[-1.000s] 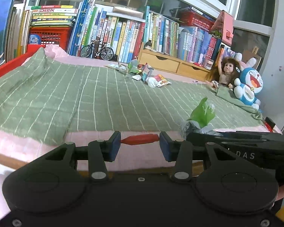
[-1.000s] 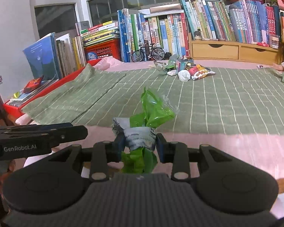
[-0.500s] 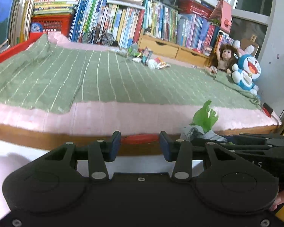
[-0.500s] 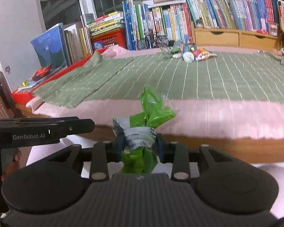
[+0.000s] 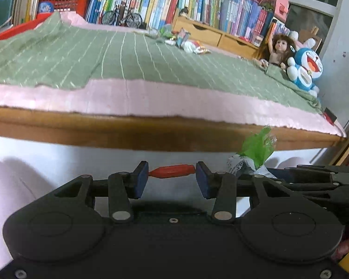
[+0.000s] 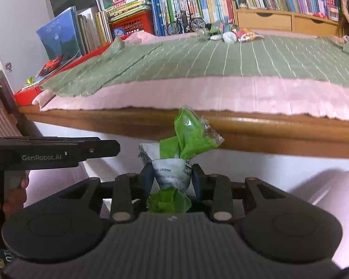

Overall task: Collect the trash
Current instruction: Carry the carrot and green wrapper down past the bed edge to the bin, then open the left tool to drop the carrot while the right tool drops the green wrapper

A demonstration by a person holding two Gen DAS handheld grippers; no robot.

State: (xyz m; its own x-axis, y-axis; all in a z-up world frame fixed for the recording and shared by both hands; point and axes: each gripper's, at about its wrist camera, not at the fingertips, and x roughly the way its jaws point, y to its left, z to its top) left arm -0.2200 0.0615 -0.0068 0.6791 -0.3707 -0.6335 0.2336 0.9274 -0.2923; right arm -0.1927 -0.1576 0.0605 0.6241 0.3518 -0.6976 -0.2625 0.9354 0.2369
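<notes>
Both my tongs have dropped below the bed's wooden edge [image 5: 151, 137], left tongs [image 5: 172, 177] clenched on a red wrapper [image 5: 172, 171], right tongs [image 6: 172, 177] clenched on a green-and-white wrapper [image 6: 174, 172], so a bin probably comes next while the far trash pile [image 6: 230, 33] waits.

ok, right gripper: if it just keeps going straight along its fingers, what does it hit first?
Probably the wooden bed frame edge. The right gripper, shut on a green and white wrapper, points at the frame's front face, just below the pink mattress pad. Nothing else shows in between, though depth is unclear.
</notes>
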